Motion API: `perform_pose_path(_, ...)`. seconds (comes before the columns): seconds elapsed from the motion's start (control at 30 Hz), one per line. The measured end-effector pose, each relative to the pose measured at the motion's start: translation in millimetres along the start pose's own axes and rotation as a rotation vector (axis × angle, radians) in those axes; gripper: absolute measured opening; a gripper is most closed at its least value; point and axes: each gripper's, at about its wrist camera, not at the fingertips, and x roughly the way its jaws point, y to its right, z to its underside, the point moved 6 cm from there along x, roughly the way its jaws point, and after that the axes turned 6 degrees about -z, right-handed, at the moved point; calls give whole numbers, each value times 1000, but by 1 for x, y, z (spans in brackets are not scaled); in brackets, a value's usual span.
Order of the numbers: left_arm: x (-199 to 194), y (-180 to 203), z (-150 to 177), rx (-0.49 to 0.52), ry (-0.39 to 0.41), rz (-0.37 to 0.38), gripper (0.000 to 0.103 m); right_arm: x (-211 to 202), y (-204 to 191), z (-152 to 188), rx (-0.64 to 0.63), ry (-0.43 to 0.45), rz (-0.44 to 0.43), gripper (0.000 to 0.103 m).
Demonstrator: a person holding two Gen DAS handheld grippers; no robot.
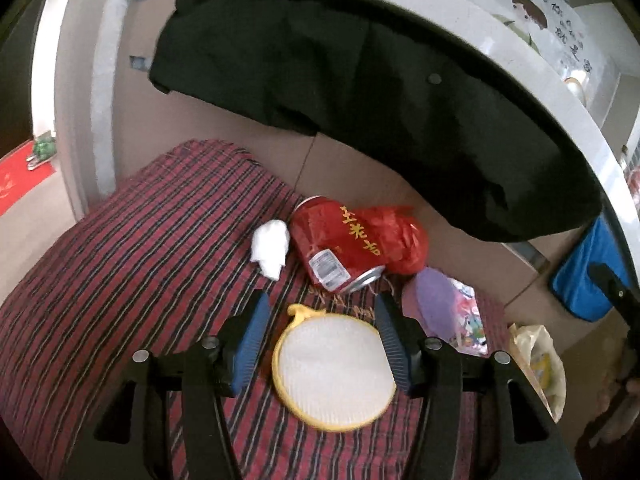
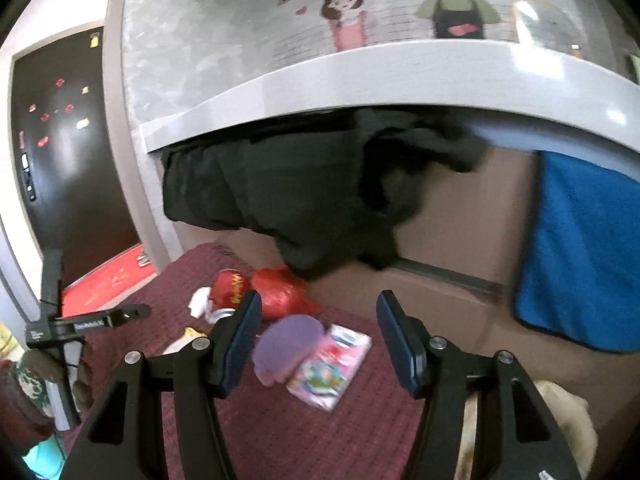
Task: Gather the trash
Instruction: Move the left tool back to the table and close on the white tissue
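Trash sits on the striped cloth [image 1: 120, 280]: tissue [image 1: 270, 250], then red can [image 1: 336, 246] touching a red bag [image 1: 404, 240], purple lid [image 1: 434, 300] over a pink packet [image 1: 470, 320]. Left gripper [image 1: 322, 334] fingers spread wide around a yellow pad [image 1: 334, 368]; right gripper [image 2: 318, 334] fingers wide too, holding nothing.

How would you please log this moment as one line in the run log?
task: collect trash | left claw: open, over yellow-rimmed pad | right claw: open, above purple disc | red can: lying on striped cloth, ungrasped
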Motion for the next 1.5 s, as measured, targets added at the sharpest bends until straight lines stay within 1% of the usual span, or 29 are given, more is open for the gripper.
perform_pose_path(0.13, 27, 0, -17, -51, -8, 56, 56, 32, -9, 8, -43, -51, -10, 57)
perform_pose_path(0.23, 55, -12, -34, -111, 0, 34, 56, 49, -6, 26, -51, -103, -19, 57)
perform_pose_path(0.33, 90, -28, -37, -210, -57, 66, 56, 62, 3, 41, -44, -138, -6, 57)
perform_pose_path(0.47, 118, -38, -23, -267, -145, 52, 54, 74, 17, 55, 3, -176, -5, 57)
perform_pose_path(0.5, 119, -38, -22, -273, -142, 47, 50, 75, 19, 57, 7, -180, -3, 57)
perform_pose_path(0.53, 117, -39, -21, -272, -128, 38, 37, 76, 20, 58, 8, -179, 1, 57)
perform_pose_path(0.57, 113, -38, -23, -265, -111, 26, 29, 78, 19, 59, 8, -179, 4, 57)
perform_pose_path(0.6, 109, -37, -23, -258, -101, 21, 16, 80, 18, 59, 8, -183, 3, 57)
perform_pose_path(0.63, 102, -34, -25, -241, -86, 11, 12, 82, 16, 59, 8, -186, 0, 57)
perform_pose_path(0.73, 77, -25, -29, -176, -30, -11, 7, 86, 5, 60, -13, -190, -12, 57)
perform_pose_path(0.8, 58, -23, -33, -132, 10, -28, 7, 93, -3, 60, -29, -199, -14, 57)
perform_pose_path(0.9, 25, -14, -39, -62, 84, -43, 6, 108, -12, 64, -35, -243, -12, 57)
perform_pose_path(0.97, 0, -8, -45, -4, 138, -69, 6, 120, -18, 67, -26, -264, -22, 57)
perform_pose_path(1.03, -15, -4, -51, 50, 174, -99, 6, 130, -24, 69, -14, -276, -33, 57)
perform_pose_path(1.07, -20, -3, -55, 72, 183, -109, 6, 132, -27, 69, -9, -279, -37, 57)
perform_pose_path(1.13, -28, -5, -60, 100, 177, -112, 6, 136, -32, 67, 6, -283, -43, 57)
perform_pose_path(1.2, -40, -4, -64, 106, 167, -115, 6, 132, -36, 58, 3, -270, -38, 57)
perform_pose_path(1.27, -56, -2, -71, 106, 183, -115, 7, 120, -41, 39, -28, -233, -19, 57)
perform_pose_path(1.3, -60, -1, -74, 107, 194, -116, 7, 111, -44, 25, -51, -201, -8, 57)
perform_pose_path(1.43, -97, 12, -96, 126, 286, -103, 8, 73, -52, -32, -95, -73, 18, 57)
perform_pose_path(1.5, -112, 19, -108, 132, 313, -102, 8, 55, -54, -59, -98, -18, 30, 57)
